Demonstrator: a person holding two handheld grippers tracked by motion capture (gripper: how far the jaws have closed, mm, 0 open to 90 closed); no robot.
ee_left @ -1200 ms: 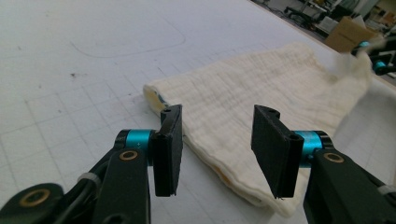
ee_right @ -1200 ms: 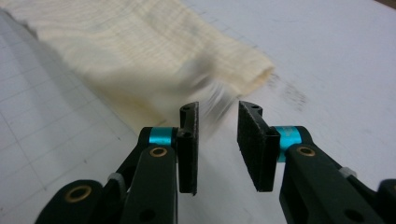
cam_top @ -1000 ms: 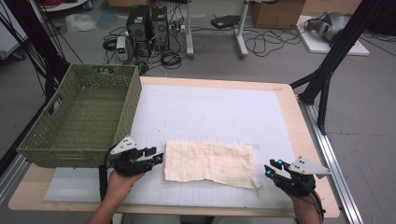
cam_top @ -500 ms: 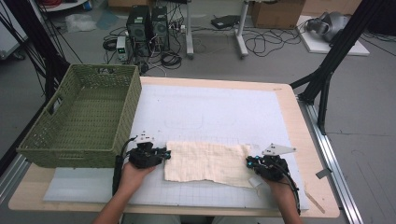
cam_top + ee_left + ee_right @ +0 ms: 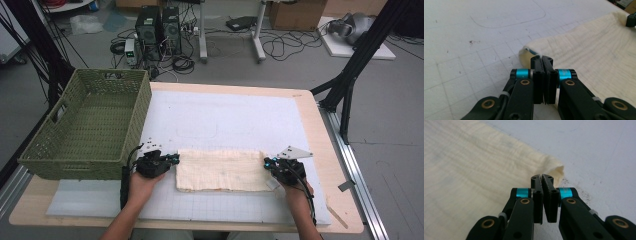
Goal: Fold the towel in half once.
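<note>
- Left gripper (image 5: 543,60): black jaws, cyan collars, brass-coloured screws (one at each pivot).
- Right gripper (image 5: 542,178): same build, grey three-cornered plate, black trailing cable.

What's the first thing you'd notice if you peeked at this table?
A cream cloth lies flat near the front of the white mat, with black tongs nipping each short end: the left tongs and the right tongs, both shut on it. Next you'd spot the big green woven basket at the table's left edge, nothing inside.
</note>
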